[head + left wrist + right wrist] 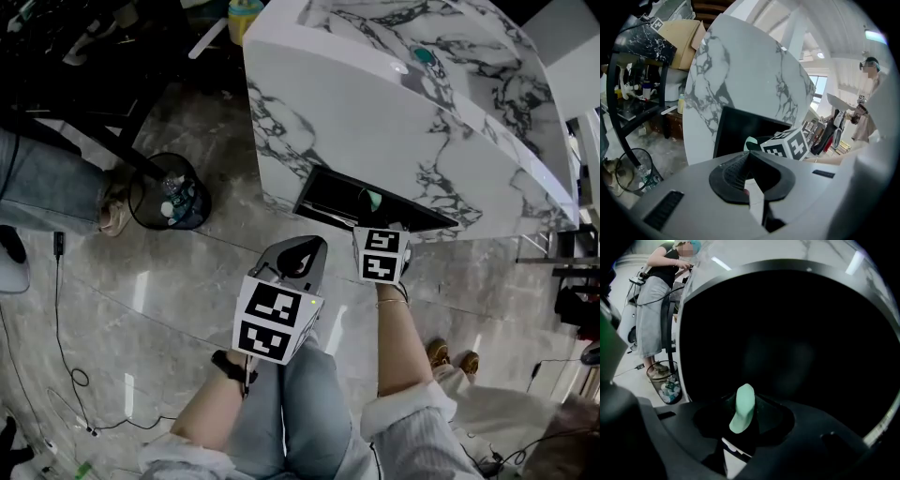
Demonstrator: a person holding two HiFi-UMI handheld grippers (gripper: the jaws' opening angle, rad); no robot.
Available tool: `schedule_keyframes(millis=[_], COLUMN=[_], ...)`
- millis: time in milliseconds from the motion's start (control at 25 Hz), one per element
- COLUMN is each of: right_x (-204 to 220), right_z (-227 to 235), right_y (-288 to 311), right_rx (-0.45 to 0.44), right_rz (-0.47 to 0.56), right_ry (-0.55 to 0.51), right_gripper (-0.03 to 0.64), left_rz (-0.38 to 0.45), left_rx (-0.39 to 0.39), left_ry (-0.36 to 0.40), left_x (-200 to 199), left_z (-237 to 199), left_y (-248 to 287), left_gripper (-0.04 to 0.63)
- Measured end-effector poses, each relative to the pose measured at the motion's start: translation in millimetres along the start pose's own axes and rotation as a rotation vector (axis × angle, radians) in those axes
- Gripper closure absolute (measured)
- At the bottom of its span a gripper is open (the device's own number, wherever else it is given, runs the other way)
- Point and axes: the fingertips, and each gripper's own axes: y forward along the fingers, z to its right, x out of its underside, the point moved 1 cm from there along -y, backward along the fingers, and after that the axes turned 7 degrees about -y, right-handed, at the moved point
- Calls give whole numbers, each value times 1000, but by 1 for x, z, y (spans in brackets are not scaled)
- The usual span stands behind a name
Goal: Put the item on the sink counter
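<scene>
At the left of the head view, the left gripper (pixel 302 251) is hanging idle in front of the marble sink counter (pixel 394 122), with its jaws pressed together and nothing between them. To its right, the right gripper (pixel 380 223) is clamping the item (pixel 374 199), its jaws partly closed on the item's lower end. The item is sitting at the mouth of the dark recess (pixel 328 192) in the counter's side wall, below the top surface. The pickup is judged complete; the lift to the countertop and the release are remaining. The item is showing as a small, smooth, mint-green piece with a rounded tip, standing upright out of the jaws.
</scene>
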Motion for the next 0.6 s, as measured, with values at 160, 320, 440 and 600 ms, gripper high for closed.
schedule_keyframes(millis=[160, 320, 440, 600], right_x=[4, -2, 1, -3], right_z=[8, -11, -27, -42], right_y=[11, 18, 21, 22], right_rx=[76, 7, -92, -161], right_rz=[-29, -16, -45, -50], right_ry=[-43, 31, 137, 183], right_gripper=[488, 481, 424, 356], left_rz=[-4, -6, -13, -16], left_rx=[-6, -15, -16, -29], left_ry=[-2, -5, -5, -9], left_x=[-2, -7, -7, -10], left_z=[-7, -10, -8, -9], left_y=[-1, -3, -5, -10], left_gripper=[580, 580, 580, 580])
